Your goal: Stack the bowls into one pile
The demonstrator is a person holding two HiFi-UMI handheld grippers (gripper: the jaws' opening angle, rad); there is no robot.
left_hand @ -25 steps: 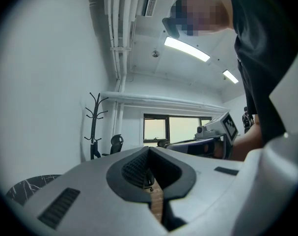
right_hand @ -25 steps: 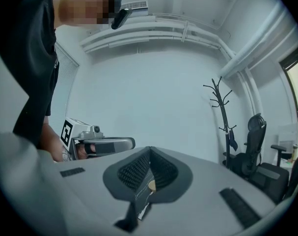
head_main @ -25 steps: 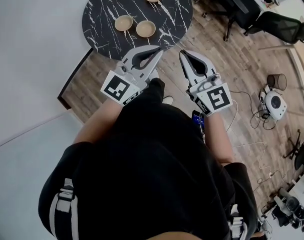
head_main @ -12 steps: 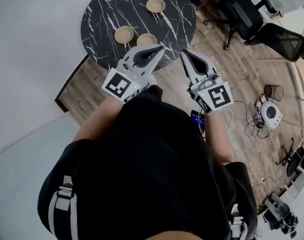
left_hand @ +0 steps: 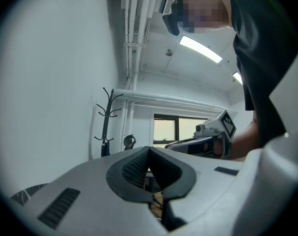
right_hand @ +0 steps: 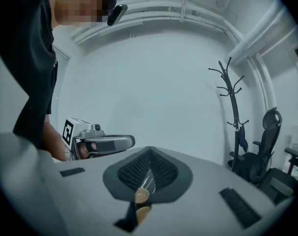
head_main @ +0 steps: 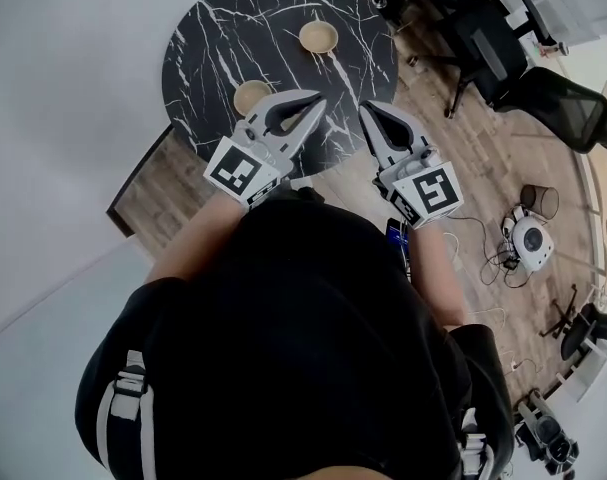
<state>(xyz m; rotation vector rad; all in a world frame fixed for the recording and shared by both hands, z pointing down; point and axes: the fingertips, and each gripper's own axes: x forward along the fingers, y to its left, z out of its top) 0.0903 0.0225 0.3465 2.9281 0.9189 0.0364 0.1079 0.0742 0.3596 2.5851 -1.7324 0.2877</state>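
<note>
Wood-plank floor (head_main: 453,158) lies under a round surface (head_main: 223,28) of glossy black stone veined with white. Two grey moulded grippers with ribbed black pads show at its near edge. The left gripper (head_main: 318,98) has its jaws pressed together on nothing, and the right gripper (head_main: 364,110) is likewise closed and empty. Two shallow, round, tan bowls look matte and wood-like. The far bowl (head_main: 318,36) sits toward the far right edge. The near bowl (head_main: 249,95) sits by the near edge, partly hidden by the left gripper.

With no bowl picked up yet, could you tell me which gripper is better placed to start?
Probably left: the left gripper is beside the nearest bowl in the head view; the right gripper is farther off. Both are shut.
</note>
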